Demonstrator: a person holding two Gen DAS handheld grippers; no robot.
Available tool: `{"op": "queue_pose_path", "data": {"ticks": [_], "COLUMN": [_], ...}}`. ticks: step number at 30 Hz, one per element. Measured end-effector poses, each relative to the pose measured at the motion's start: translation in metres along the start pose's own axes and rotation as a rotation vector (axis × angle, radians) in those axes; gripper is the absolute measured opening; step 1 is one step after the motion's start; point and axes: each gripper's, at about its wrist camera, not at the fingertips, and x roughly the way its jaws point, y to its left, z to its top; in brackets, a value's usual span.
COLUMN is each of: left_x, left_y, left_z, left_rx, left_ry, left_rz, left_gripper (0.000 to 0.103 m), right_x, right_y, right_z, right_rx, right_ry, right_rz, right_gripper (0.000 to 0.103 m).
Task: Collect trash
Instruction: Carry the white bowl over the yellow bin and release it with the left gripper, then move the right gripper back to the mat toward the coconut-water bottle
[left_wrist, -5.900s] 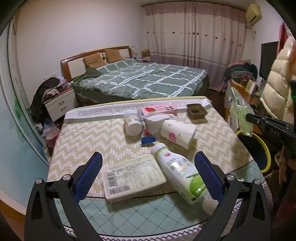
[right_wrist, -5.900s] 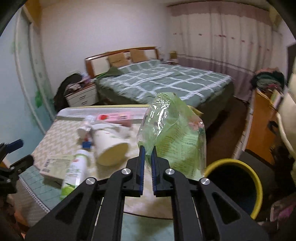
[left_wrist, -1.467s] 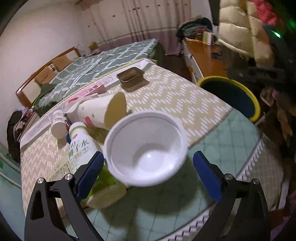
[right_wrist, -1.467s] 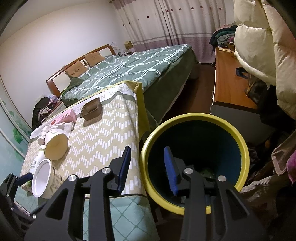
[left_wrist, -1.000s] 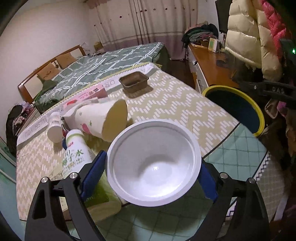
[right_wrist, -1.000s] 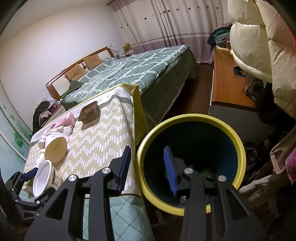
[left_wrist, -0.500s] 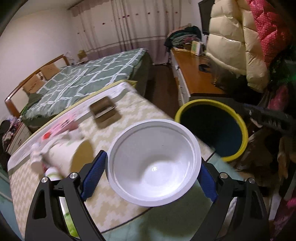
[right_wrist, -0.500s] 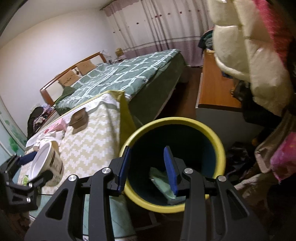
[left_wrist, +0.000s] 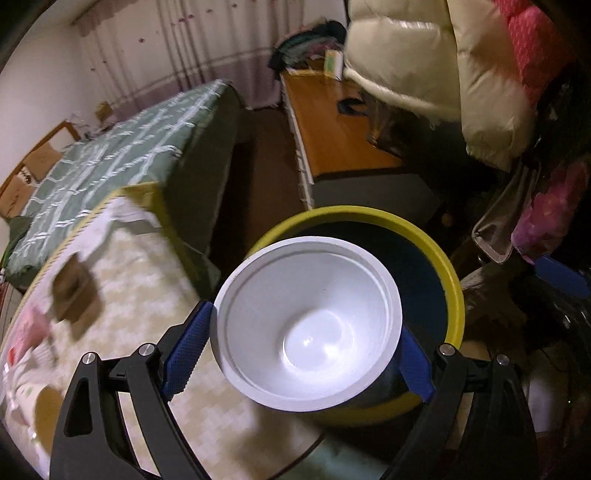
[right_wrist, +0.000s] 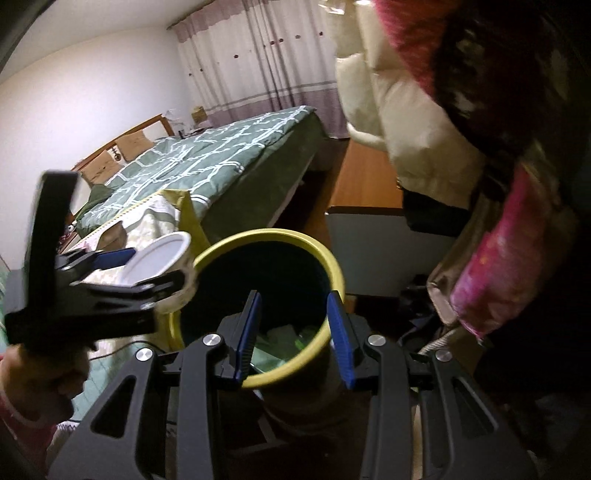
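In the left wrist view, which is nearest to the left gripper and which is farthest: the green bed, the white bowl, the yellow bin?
1. White bowl: between the left gripper's pads.
2. Yellow bin: directly behind the bowl.
3. Green bed: far back, upper left.

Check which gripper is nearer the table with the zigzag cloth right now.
Left. The left gripper, shut on the white bowl, sits at the table edge beside the yellow-rimmed bin. The right gripper, empty, is over the bin's far side.
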Motion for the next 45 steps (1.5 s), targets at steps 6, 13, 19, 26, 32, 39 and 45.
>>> {"op": "queue_pose_path", "data": {"ticks": [6,13,19,26,32,39,45], "left_x": [0.036,-0.015,-0.106,-0.194,-0.25,-0.289,-0.294], "left_y": [-0.017,0.01,0.054,0.127,0.193,0.238,0.251], "left_z": [0.016,0.002,-0.043,-0.123,-0.205,-0.267,-0.287], "left_rx": [0.005,-0.076,-0.161,-0.314,-0.498,-0.594,-0.607], "left_ry": [0.047,-0.045,-0.168,-0.238,-0.244,-0.268,-0.279], "left_rz": [-0.015,0.035,0.096,0.253,0.406,0.495,0.479], "left_gripper": [0.091,0.097,0.098,0.098,0.098,0.098,0.098], "right_x": [0.001,0.001,0.006,0.016,0.023,0.022,0.025], "right_y": [-0.014,0.0,0.037,0.102,0.168,0.251,0.312], "right_z": [-0.003,-0.002,-0.005,-0.01,-0.021,-0.029,-0.035], "right_rx": [0.026,0.004,-0.047,-0.136,-0.22,-0.326,-0.395], "right_ry": [0.006,0.007,0.019,0.052,0.084,0.097,0.125], "right_rz": [-0.02,-0.002,0.053,0.144,0.227,0.338,0.416], "right_gripper": [0.044,0.044,0.045,0.045,0.045,0.045,0.045]}}
